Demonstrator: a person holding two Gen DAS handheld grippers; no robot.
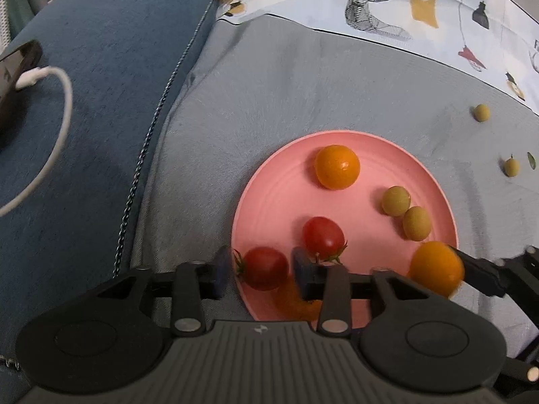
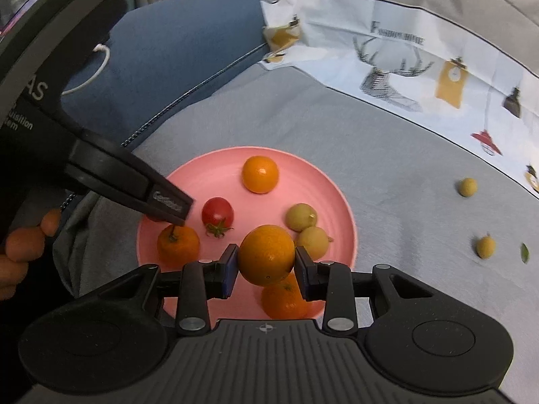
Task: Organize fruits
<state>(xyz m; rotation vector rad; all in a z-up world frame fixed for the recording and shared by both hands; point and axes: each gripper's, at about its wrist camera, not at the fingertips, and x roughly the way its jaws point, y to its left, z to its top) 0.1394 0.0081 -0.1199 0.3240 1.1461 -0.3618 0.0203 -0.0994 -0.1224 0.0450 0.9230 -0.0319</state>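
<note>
A pink plate (image 1: 276, 202) (image 2: 188, 175) lies on a grey cloth. My left gripper (image 1: 261, 269) has a red cherry tomato (image 1: 264, 267) between its fingers, low over the plate's near edge; the jaws stand slightly apart from it. A second red tomato (image 1: 323, 237) (image 2: 217, 213), an orange (image 1: 337, 166) (image 2: 260, 173) and two yellow-green fruits (image 1: 395, 200) (image 1: 417, 223) sit on the plate. My right gripper (image 2: 266, 266) is shut on an orange (image 2: 266, 254) (image 1: 436, 267), held over the plate. Two more oranges (image 2: 178, 245) (image 2: 284, 299) lie on the plate below.
Two small yellow-green fruits (image 1: 481, 112) (image 1: 511, 166) and a green leaf (image 1: 531, 160) lie on the grey cloth right of the plate. A patterned white cloth (image 1: 370, 3) covers the back. A blue cushion (image 1: 101, 101) with a white cable (image 1: 64, 101) lies left.
</note>
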